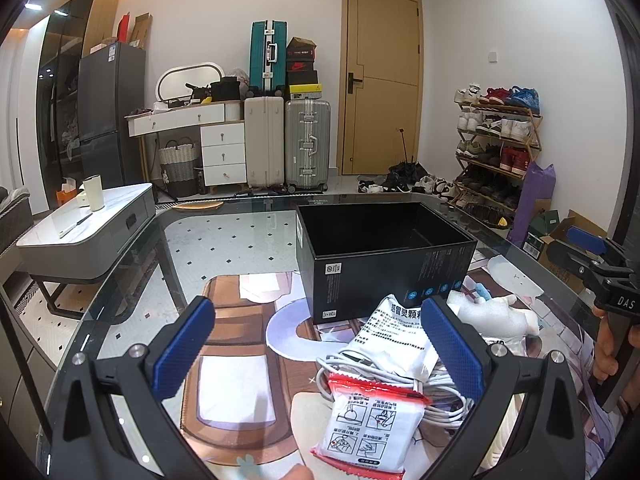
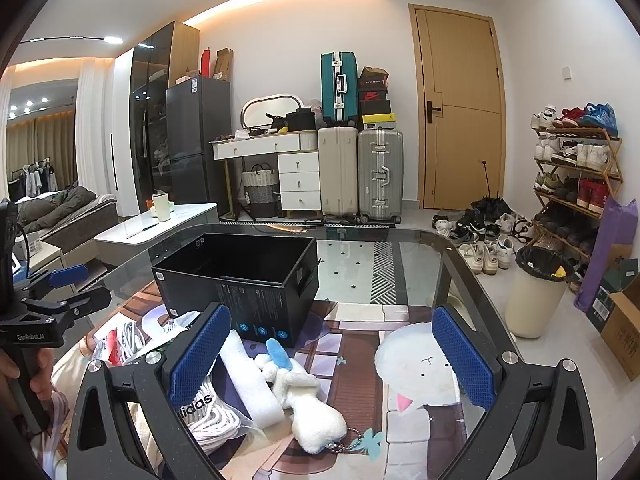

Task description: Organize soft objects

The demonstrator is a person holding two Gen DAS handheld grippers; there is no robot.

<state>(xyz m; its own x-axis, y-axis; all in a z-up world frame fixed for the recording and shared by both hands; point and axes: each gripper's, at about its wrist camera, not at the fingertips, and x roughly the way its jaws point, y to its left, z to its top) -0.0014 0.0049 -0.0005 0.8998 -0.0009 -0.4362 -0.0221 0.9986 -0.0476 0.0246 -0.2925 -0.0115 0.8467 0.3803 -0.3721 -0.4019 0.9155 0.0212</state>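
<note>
An open black box (image 1: 384, 256) stands on the glass table, nothing visible inside it. In front of it lies a pile: a red-edged white packet (image 1: 360, 428), a coil of white cable (image 1: 436, 396), a printed white bag (image 1: 396, 332) and white foam (image 1: 492, 316). My left gripper (image 1: 318, 350) is open just above the packet and cable, touching nothing. In the right wrist view a white plush toy (image 2: 304, 396) with a blue ear lies beside a foam roll (image 2: 248, 380) and an adidas bag (image 2: 208, 412). My right gripper (image 2: 332, 356) hangs open over the plush toy.
The glass table (image 2: 400, 280) has a rounded far edge, with a patterned rug under it. On the floor at the right stands a cream bin (image 2: 536, 292), behind it a shoe rack (image 2: 576, 172) and loose shoes. Suitcases (image 2: 360, 172) line the back wall. A low white table (image 1: 84, 224) stands left.
</note>
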